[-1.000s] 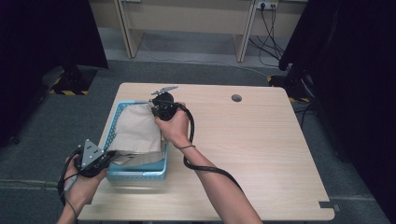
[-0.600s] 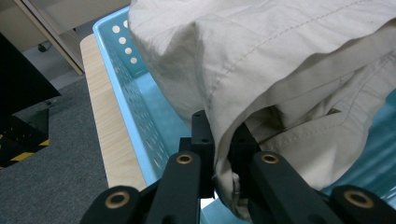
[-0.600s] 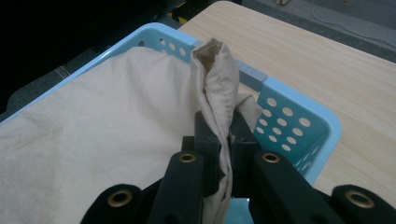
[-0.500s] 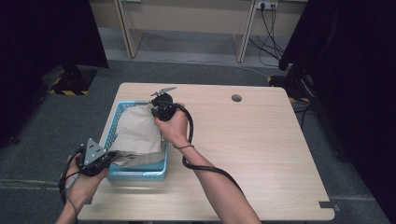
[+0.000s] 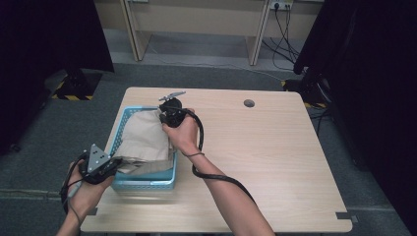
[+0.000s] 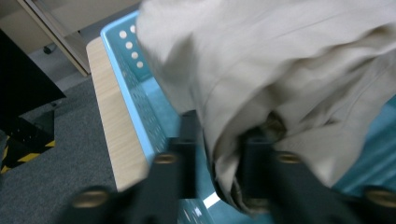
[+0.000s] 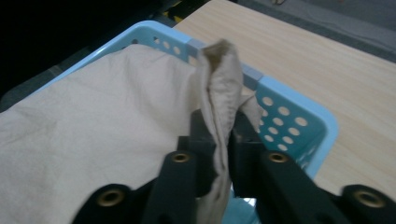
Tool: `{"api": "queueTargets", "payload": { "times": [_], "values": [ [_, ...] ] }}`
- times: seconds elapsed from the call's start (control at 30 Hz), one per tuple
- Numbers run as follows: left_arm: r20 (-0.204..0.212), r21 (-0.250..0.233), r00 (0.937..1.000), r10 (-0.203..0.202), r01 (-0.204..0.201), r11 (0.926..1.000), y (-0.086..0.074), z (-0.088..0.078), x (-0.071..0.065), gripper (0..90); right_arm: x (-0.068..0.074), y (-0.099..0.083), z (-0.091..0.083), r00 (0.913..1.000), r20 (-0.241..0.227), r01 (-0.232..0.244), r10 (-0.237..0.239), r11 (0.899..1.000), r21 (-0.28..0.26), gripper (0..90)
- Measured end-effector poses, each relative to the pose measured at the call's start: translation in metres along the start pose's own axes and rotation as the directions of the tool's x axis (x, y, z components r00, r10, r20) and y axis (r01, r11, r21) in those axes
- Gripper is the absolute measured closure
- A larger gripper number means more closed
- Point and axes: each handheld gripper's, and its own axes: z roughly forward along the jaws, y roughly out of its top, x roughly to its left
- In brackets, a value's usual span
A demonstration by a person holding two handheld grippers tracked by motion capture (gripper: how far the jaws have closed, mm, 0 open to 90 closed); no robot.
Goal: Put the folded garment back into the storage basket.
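A beige cloth (image 5: 145, 137) lies bunched in a light blue perforated basket (image 5: 142, 186) on the left part of the wooden table (image 5: 275, 162). My left gripper (image 5: 120, 164) is at the basket's near left corner, with the cloth's near edge (image 6: 280, 70) between its jaws. My right gripper (image 5: 164, 118) is at the far right rim, and a raised fold of cloth (image 7: 219, 74) stands between its jaws. Both grippers' jaws have just been opening. The pads now flank the cloth loosely rather than pinch it. Each gripper, left (image 6: 219, 140) and right (image 7: 219, 121), hangs over the basket's rim (image 7: 299, 126).
A round cable hole (image 5: 249, 103) sits in the tabletop at the far middle. The right gripper's black cable (image 5: 199, 147) loops over the forearm. Grey floor surrounds the table, and black stands lie to the left (image 5: 74, 83) and right (image 5: 314, 83).
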Motion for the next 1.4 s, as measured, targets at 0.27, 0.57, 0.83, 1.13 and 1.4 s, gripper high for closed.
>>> {"api": "queueTargets", "payload": {
  "times": [0.27, 0.57, 0.83, 1.13, 1.4],
  "values": [
    [0.040, -0.029, 0.9990, -0.018, 0.019, 0.9994, 0.015, -0.013, -0.003, 24.5, -0.012, 0.005, -0.010, 0.9992, 0.041, -0.002, 0.003, 1.000, -0.020, 46.4],
    [0.126, -0.040, 0.9873, -0.096, 0.102, 0.9940, 0.016, -0.006, -0.010, 17.7, -0.022, 0.004, -0.018, 0.9985, 0.052, 0.020, -0.020, 1.000, -0.003, 39.7],
    [0.156, -0.069, 0.9818, -0.108, 0.120, 0.9904, 0.018, -0.006, -0.014, 15.7, -0.028, 0.003, -0.023, 0.9979, 0.052, 0.039, -0.040, 0.999, 0.010, 35.7],
    [0.155, -0.107, 0.9827, -0.100, 0.118, 0.9872, 0.022, -0.006, -0.020, 15.7, -0.040, -0.003, -0.033, 0.9975, 0.061, 0.036, -0.036, 0.999, 0.009, 32.7],
    [0.164, -0.131, 0.9815, -0.098, 0.121, 0.9841, 0.025, -0.007, -0.027, 15.9, -0.046, -0.006, -0.041, 0.9974, 0.062, 0.036, -0.037, 0.999, 0.013, 32.8]
  ]
}}
